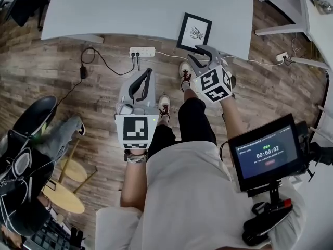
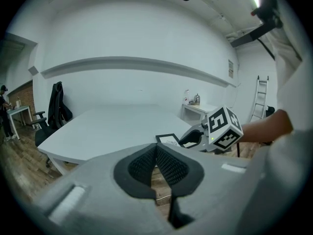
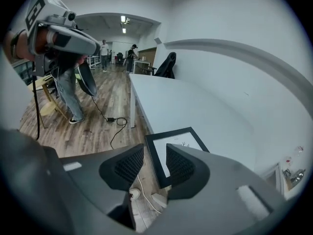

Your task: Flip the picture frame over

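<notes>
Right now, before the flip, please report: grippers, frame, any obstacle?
Left gripper shut, empty; right gripper open, not gripping. Picture frame flat at table edge, drawing up, not flipped. Nothing in the way.

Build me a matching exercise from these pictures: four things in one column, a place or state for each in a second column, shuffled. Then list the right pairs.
1. picture frame
2. left tool
3. right tool
4. power strip

A. jaws apart, gripping nothing
B. on the wooden floor
C. jaws together, nothing between them
D. flat on the white table, drawing facing up

Pairs: 1-D, 2-C, 3-A, 4-B
</notes>
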Motion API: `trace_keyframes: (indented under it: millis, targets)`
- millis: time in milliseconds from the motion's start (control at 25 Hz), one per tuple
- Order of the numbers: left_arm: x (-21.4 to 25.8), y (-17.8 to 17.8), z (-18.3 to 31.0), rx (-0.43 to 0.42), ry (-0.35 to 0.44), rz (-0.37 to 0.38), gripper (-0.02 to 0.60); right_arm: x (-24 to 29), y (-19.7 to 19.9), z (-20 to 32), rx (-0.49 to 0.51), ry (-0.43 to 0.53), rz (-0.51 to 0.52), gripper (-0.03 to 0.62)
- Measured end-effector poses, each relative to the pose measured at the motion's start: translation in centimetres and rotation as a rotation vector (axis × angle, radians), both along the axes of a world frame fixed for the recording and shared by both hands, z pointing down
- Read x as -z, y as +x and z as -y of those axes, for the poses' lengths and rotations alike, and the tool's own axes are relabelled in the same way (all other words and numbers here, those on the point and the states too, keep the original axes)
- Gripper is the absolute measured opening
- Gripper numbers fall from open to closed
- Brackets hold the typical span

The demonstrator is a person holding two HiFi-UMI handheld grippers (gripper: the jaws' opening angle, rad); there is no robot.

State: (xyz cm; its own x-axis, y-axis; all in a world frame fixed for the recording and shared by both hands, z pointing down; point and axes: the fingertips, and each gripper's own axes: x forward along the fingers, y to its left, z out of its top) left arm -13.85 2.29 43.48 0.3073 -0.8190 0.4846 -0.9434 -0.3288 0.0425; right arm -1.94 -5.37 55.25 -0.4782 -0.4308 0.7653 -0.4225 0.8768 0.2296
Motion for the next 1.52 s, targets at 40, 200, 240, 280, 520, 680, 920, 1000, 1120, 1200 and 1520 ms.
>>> trace_keyframes:
  millis: [40, 200, 240, 280, 520, 680, 920, 1000, 1120, 1200, 1520]
  targets:
    - [-0.4, 0.0, 0.0, 0.005, -0.007, -0.004, 0.005, -0.5, 0.0, 0.1, 0.01, 0.003, -0.017, 0.149]
    - [-2.9, -0.3, 0.1, 0.013, -0.039, -0.015, 0.005, -3.3, -0.5, 0.4, 0.045, 0.025, -0.087, 0.15]
    - [-3.6, -0.3, 0.1, 0.01, -0.045, -0.014, 0.004, -4.2, -0.6, 0.5, 0.055, 0.034, -0.105, 0.154]
    - [-4.2, -0.2, 0.1, 0.005, -0.05, -0.012, 0.005, -4.8, -0.6, 0.6, 0.066, 0.045, -0.122, 0.158]
    - [-4.9, -0.1, -0.4, 0.002, -0.071, -0.02, 0.005, -6.0, -0.6, 0.6, 0.176, 0.158, -0.28, 0.175]
    - [-5.1, -0.2, -0.7, -0.001, -0.079, -0.023, 0.005, -6.6, -0.7, 0.7, 0.217, 0.222, -0.345, 0.192]
    - [-5.2, -0.4, -0.9, -0.002, -0.082, -0.021, 0.005, -7.3, -0.1, 1.5, 0.227, 0.278, -0.404, 0.201]
    - [-5.2, -0.4, -1.0, -0.007, -0.083, -0.018, 0.005, -7.4, 0.0, 1.6, 0.227, 0.291, -0.409, 0.202]
    - [-5.2, -0.4, -1.0, -0.01, -0.083, -0.016, 0.005, -7.3, -0.1, 1.9, 0.219, 0.309, -0.409, 0.173]
    - [-5.0, -0.4, -0.8, -0.009, -0.08, -0.014, 0.005, -7.2, -0.1, 2.0, 0.215, 0.306, -0.401, 0.17]
    - [-5.3, -0.5, -0.2, -0.019, -0.072, -0.008, 0.005, -6.8, -0.4, 1.6, 0.22, 0.244, -0.367, 0.159]
